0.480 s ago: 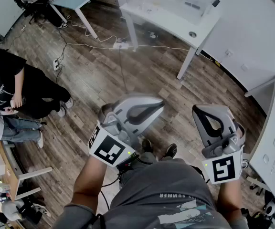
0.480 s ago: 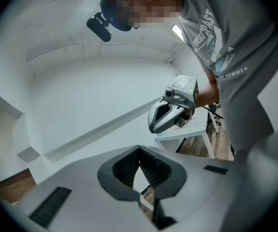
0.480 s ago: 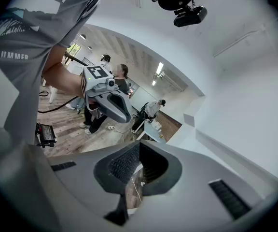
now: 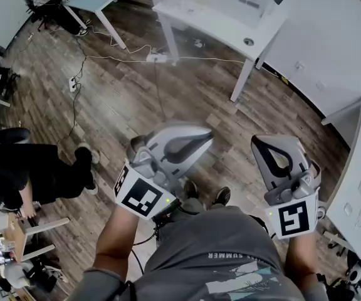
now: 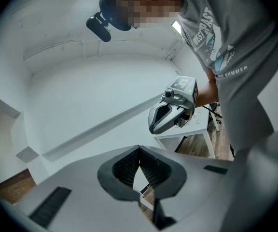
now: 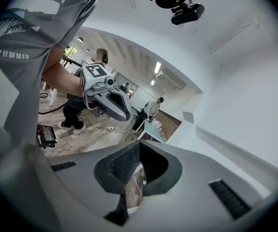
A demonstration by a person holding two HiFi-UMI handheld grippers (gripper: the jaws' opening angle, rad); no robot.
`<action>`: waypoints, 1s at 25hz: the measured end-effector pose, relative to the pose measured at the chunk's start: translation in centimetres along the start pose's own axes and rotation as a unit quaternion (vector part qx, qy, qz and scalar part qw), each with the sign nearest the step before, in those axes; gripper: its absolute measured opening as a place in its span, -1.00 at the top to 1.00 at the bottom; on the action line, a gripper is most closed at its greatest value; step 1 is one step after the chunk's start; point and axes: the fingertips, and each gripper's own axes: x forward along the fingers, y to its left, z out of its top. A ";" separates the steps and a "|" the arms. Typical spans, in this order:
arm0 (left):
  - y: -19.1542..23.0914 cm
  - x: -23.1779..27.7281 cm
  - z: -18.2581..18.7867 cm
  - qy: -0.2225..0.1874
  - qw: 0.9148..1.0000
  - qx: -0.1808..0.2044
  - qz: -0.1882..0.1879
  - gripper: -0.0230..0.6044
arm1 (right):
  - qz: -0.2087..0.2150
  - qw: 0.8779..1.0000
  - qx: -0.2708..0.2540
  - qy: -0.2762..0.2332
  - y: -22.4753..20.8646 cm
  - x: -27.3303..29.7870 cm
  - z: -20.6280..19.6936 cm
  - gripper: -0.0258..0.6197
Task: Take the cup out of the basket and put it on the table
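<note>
I hold left gripper point(image 4: 207, 137) at lower centre, jaws closed, empty, right gripper point(image 4: 257, 143) at lower right, closed, empty, wood floor point(image 4: 136, 99) beneath, white table point(image 4: 230, 17) at top, cup and basket outside my views

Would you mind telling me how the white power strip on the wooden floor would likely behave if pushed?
The power strip looks small, rigid and flat, so it would probably slide on the smooth wooden floor rather than tip or roll. Its thin cables look limp and would likely drag behind it.
</note>
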 end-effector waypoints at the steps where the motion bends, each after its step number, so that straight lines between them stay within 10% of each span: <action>1: -0.1 0.3 0.1 0.002 1.000 0.001 0.000 0.89 | 0.000 1.000 0.002 -0.001 -0.2 -0.2 -0.3 0.89; 25: -0.3 7.9 1.7 0.056 0.998 0.043 -0.005 0.89 | -0.038 0.999 -0.017 -0.030 -6.4 -3.1 -6.2 0.89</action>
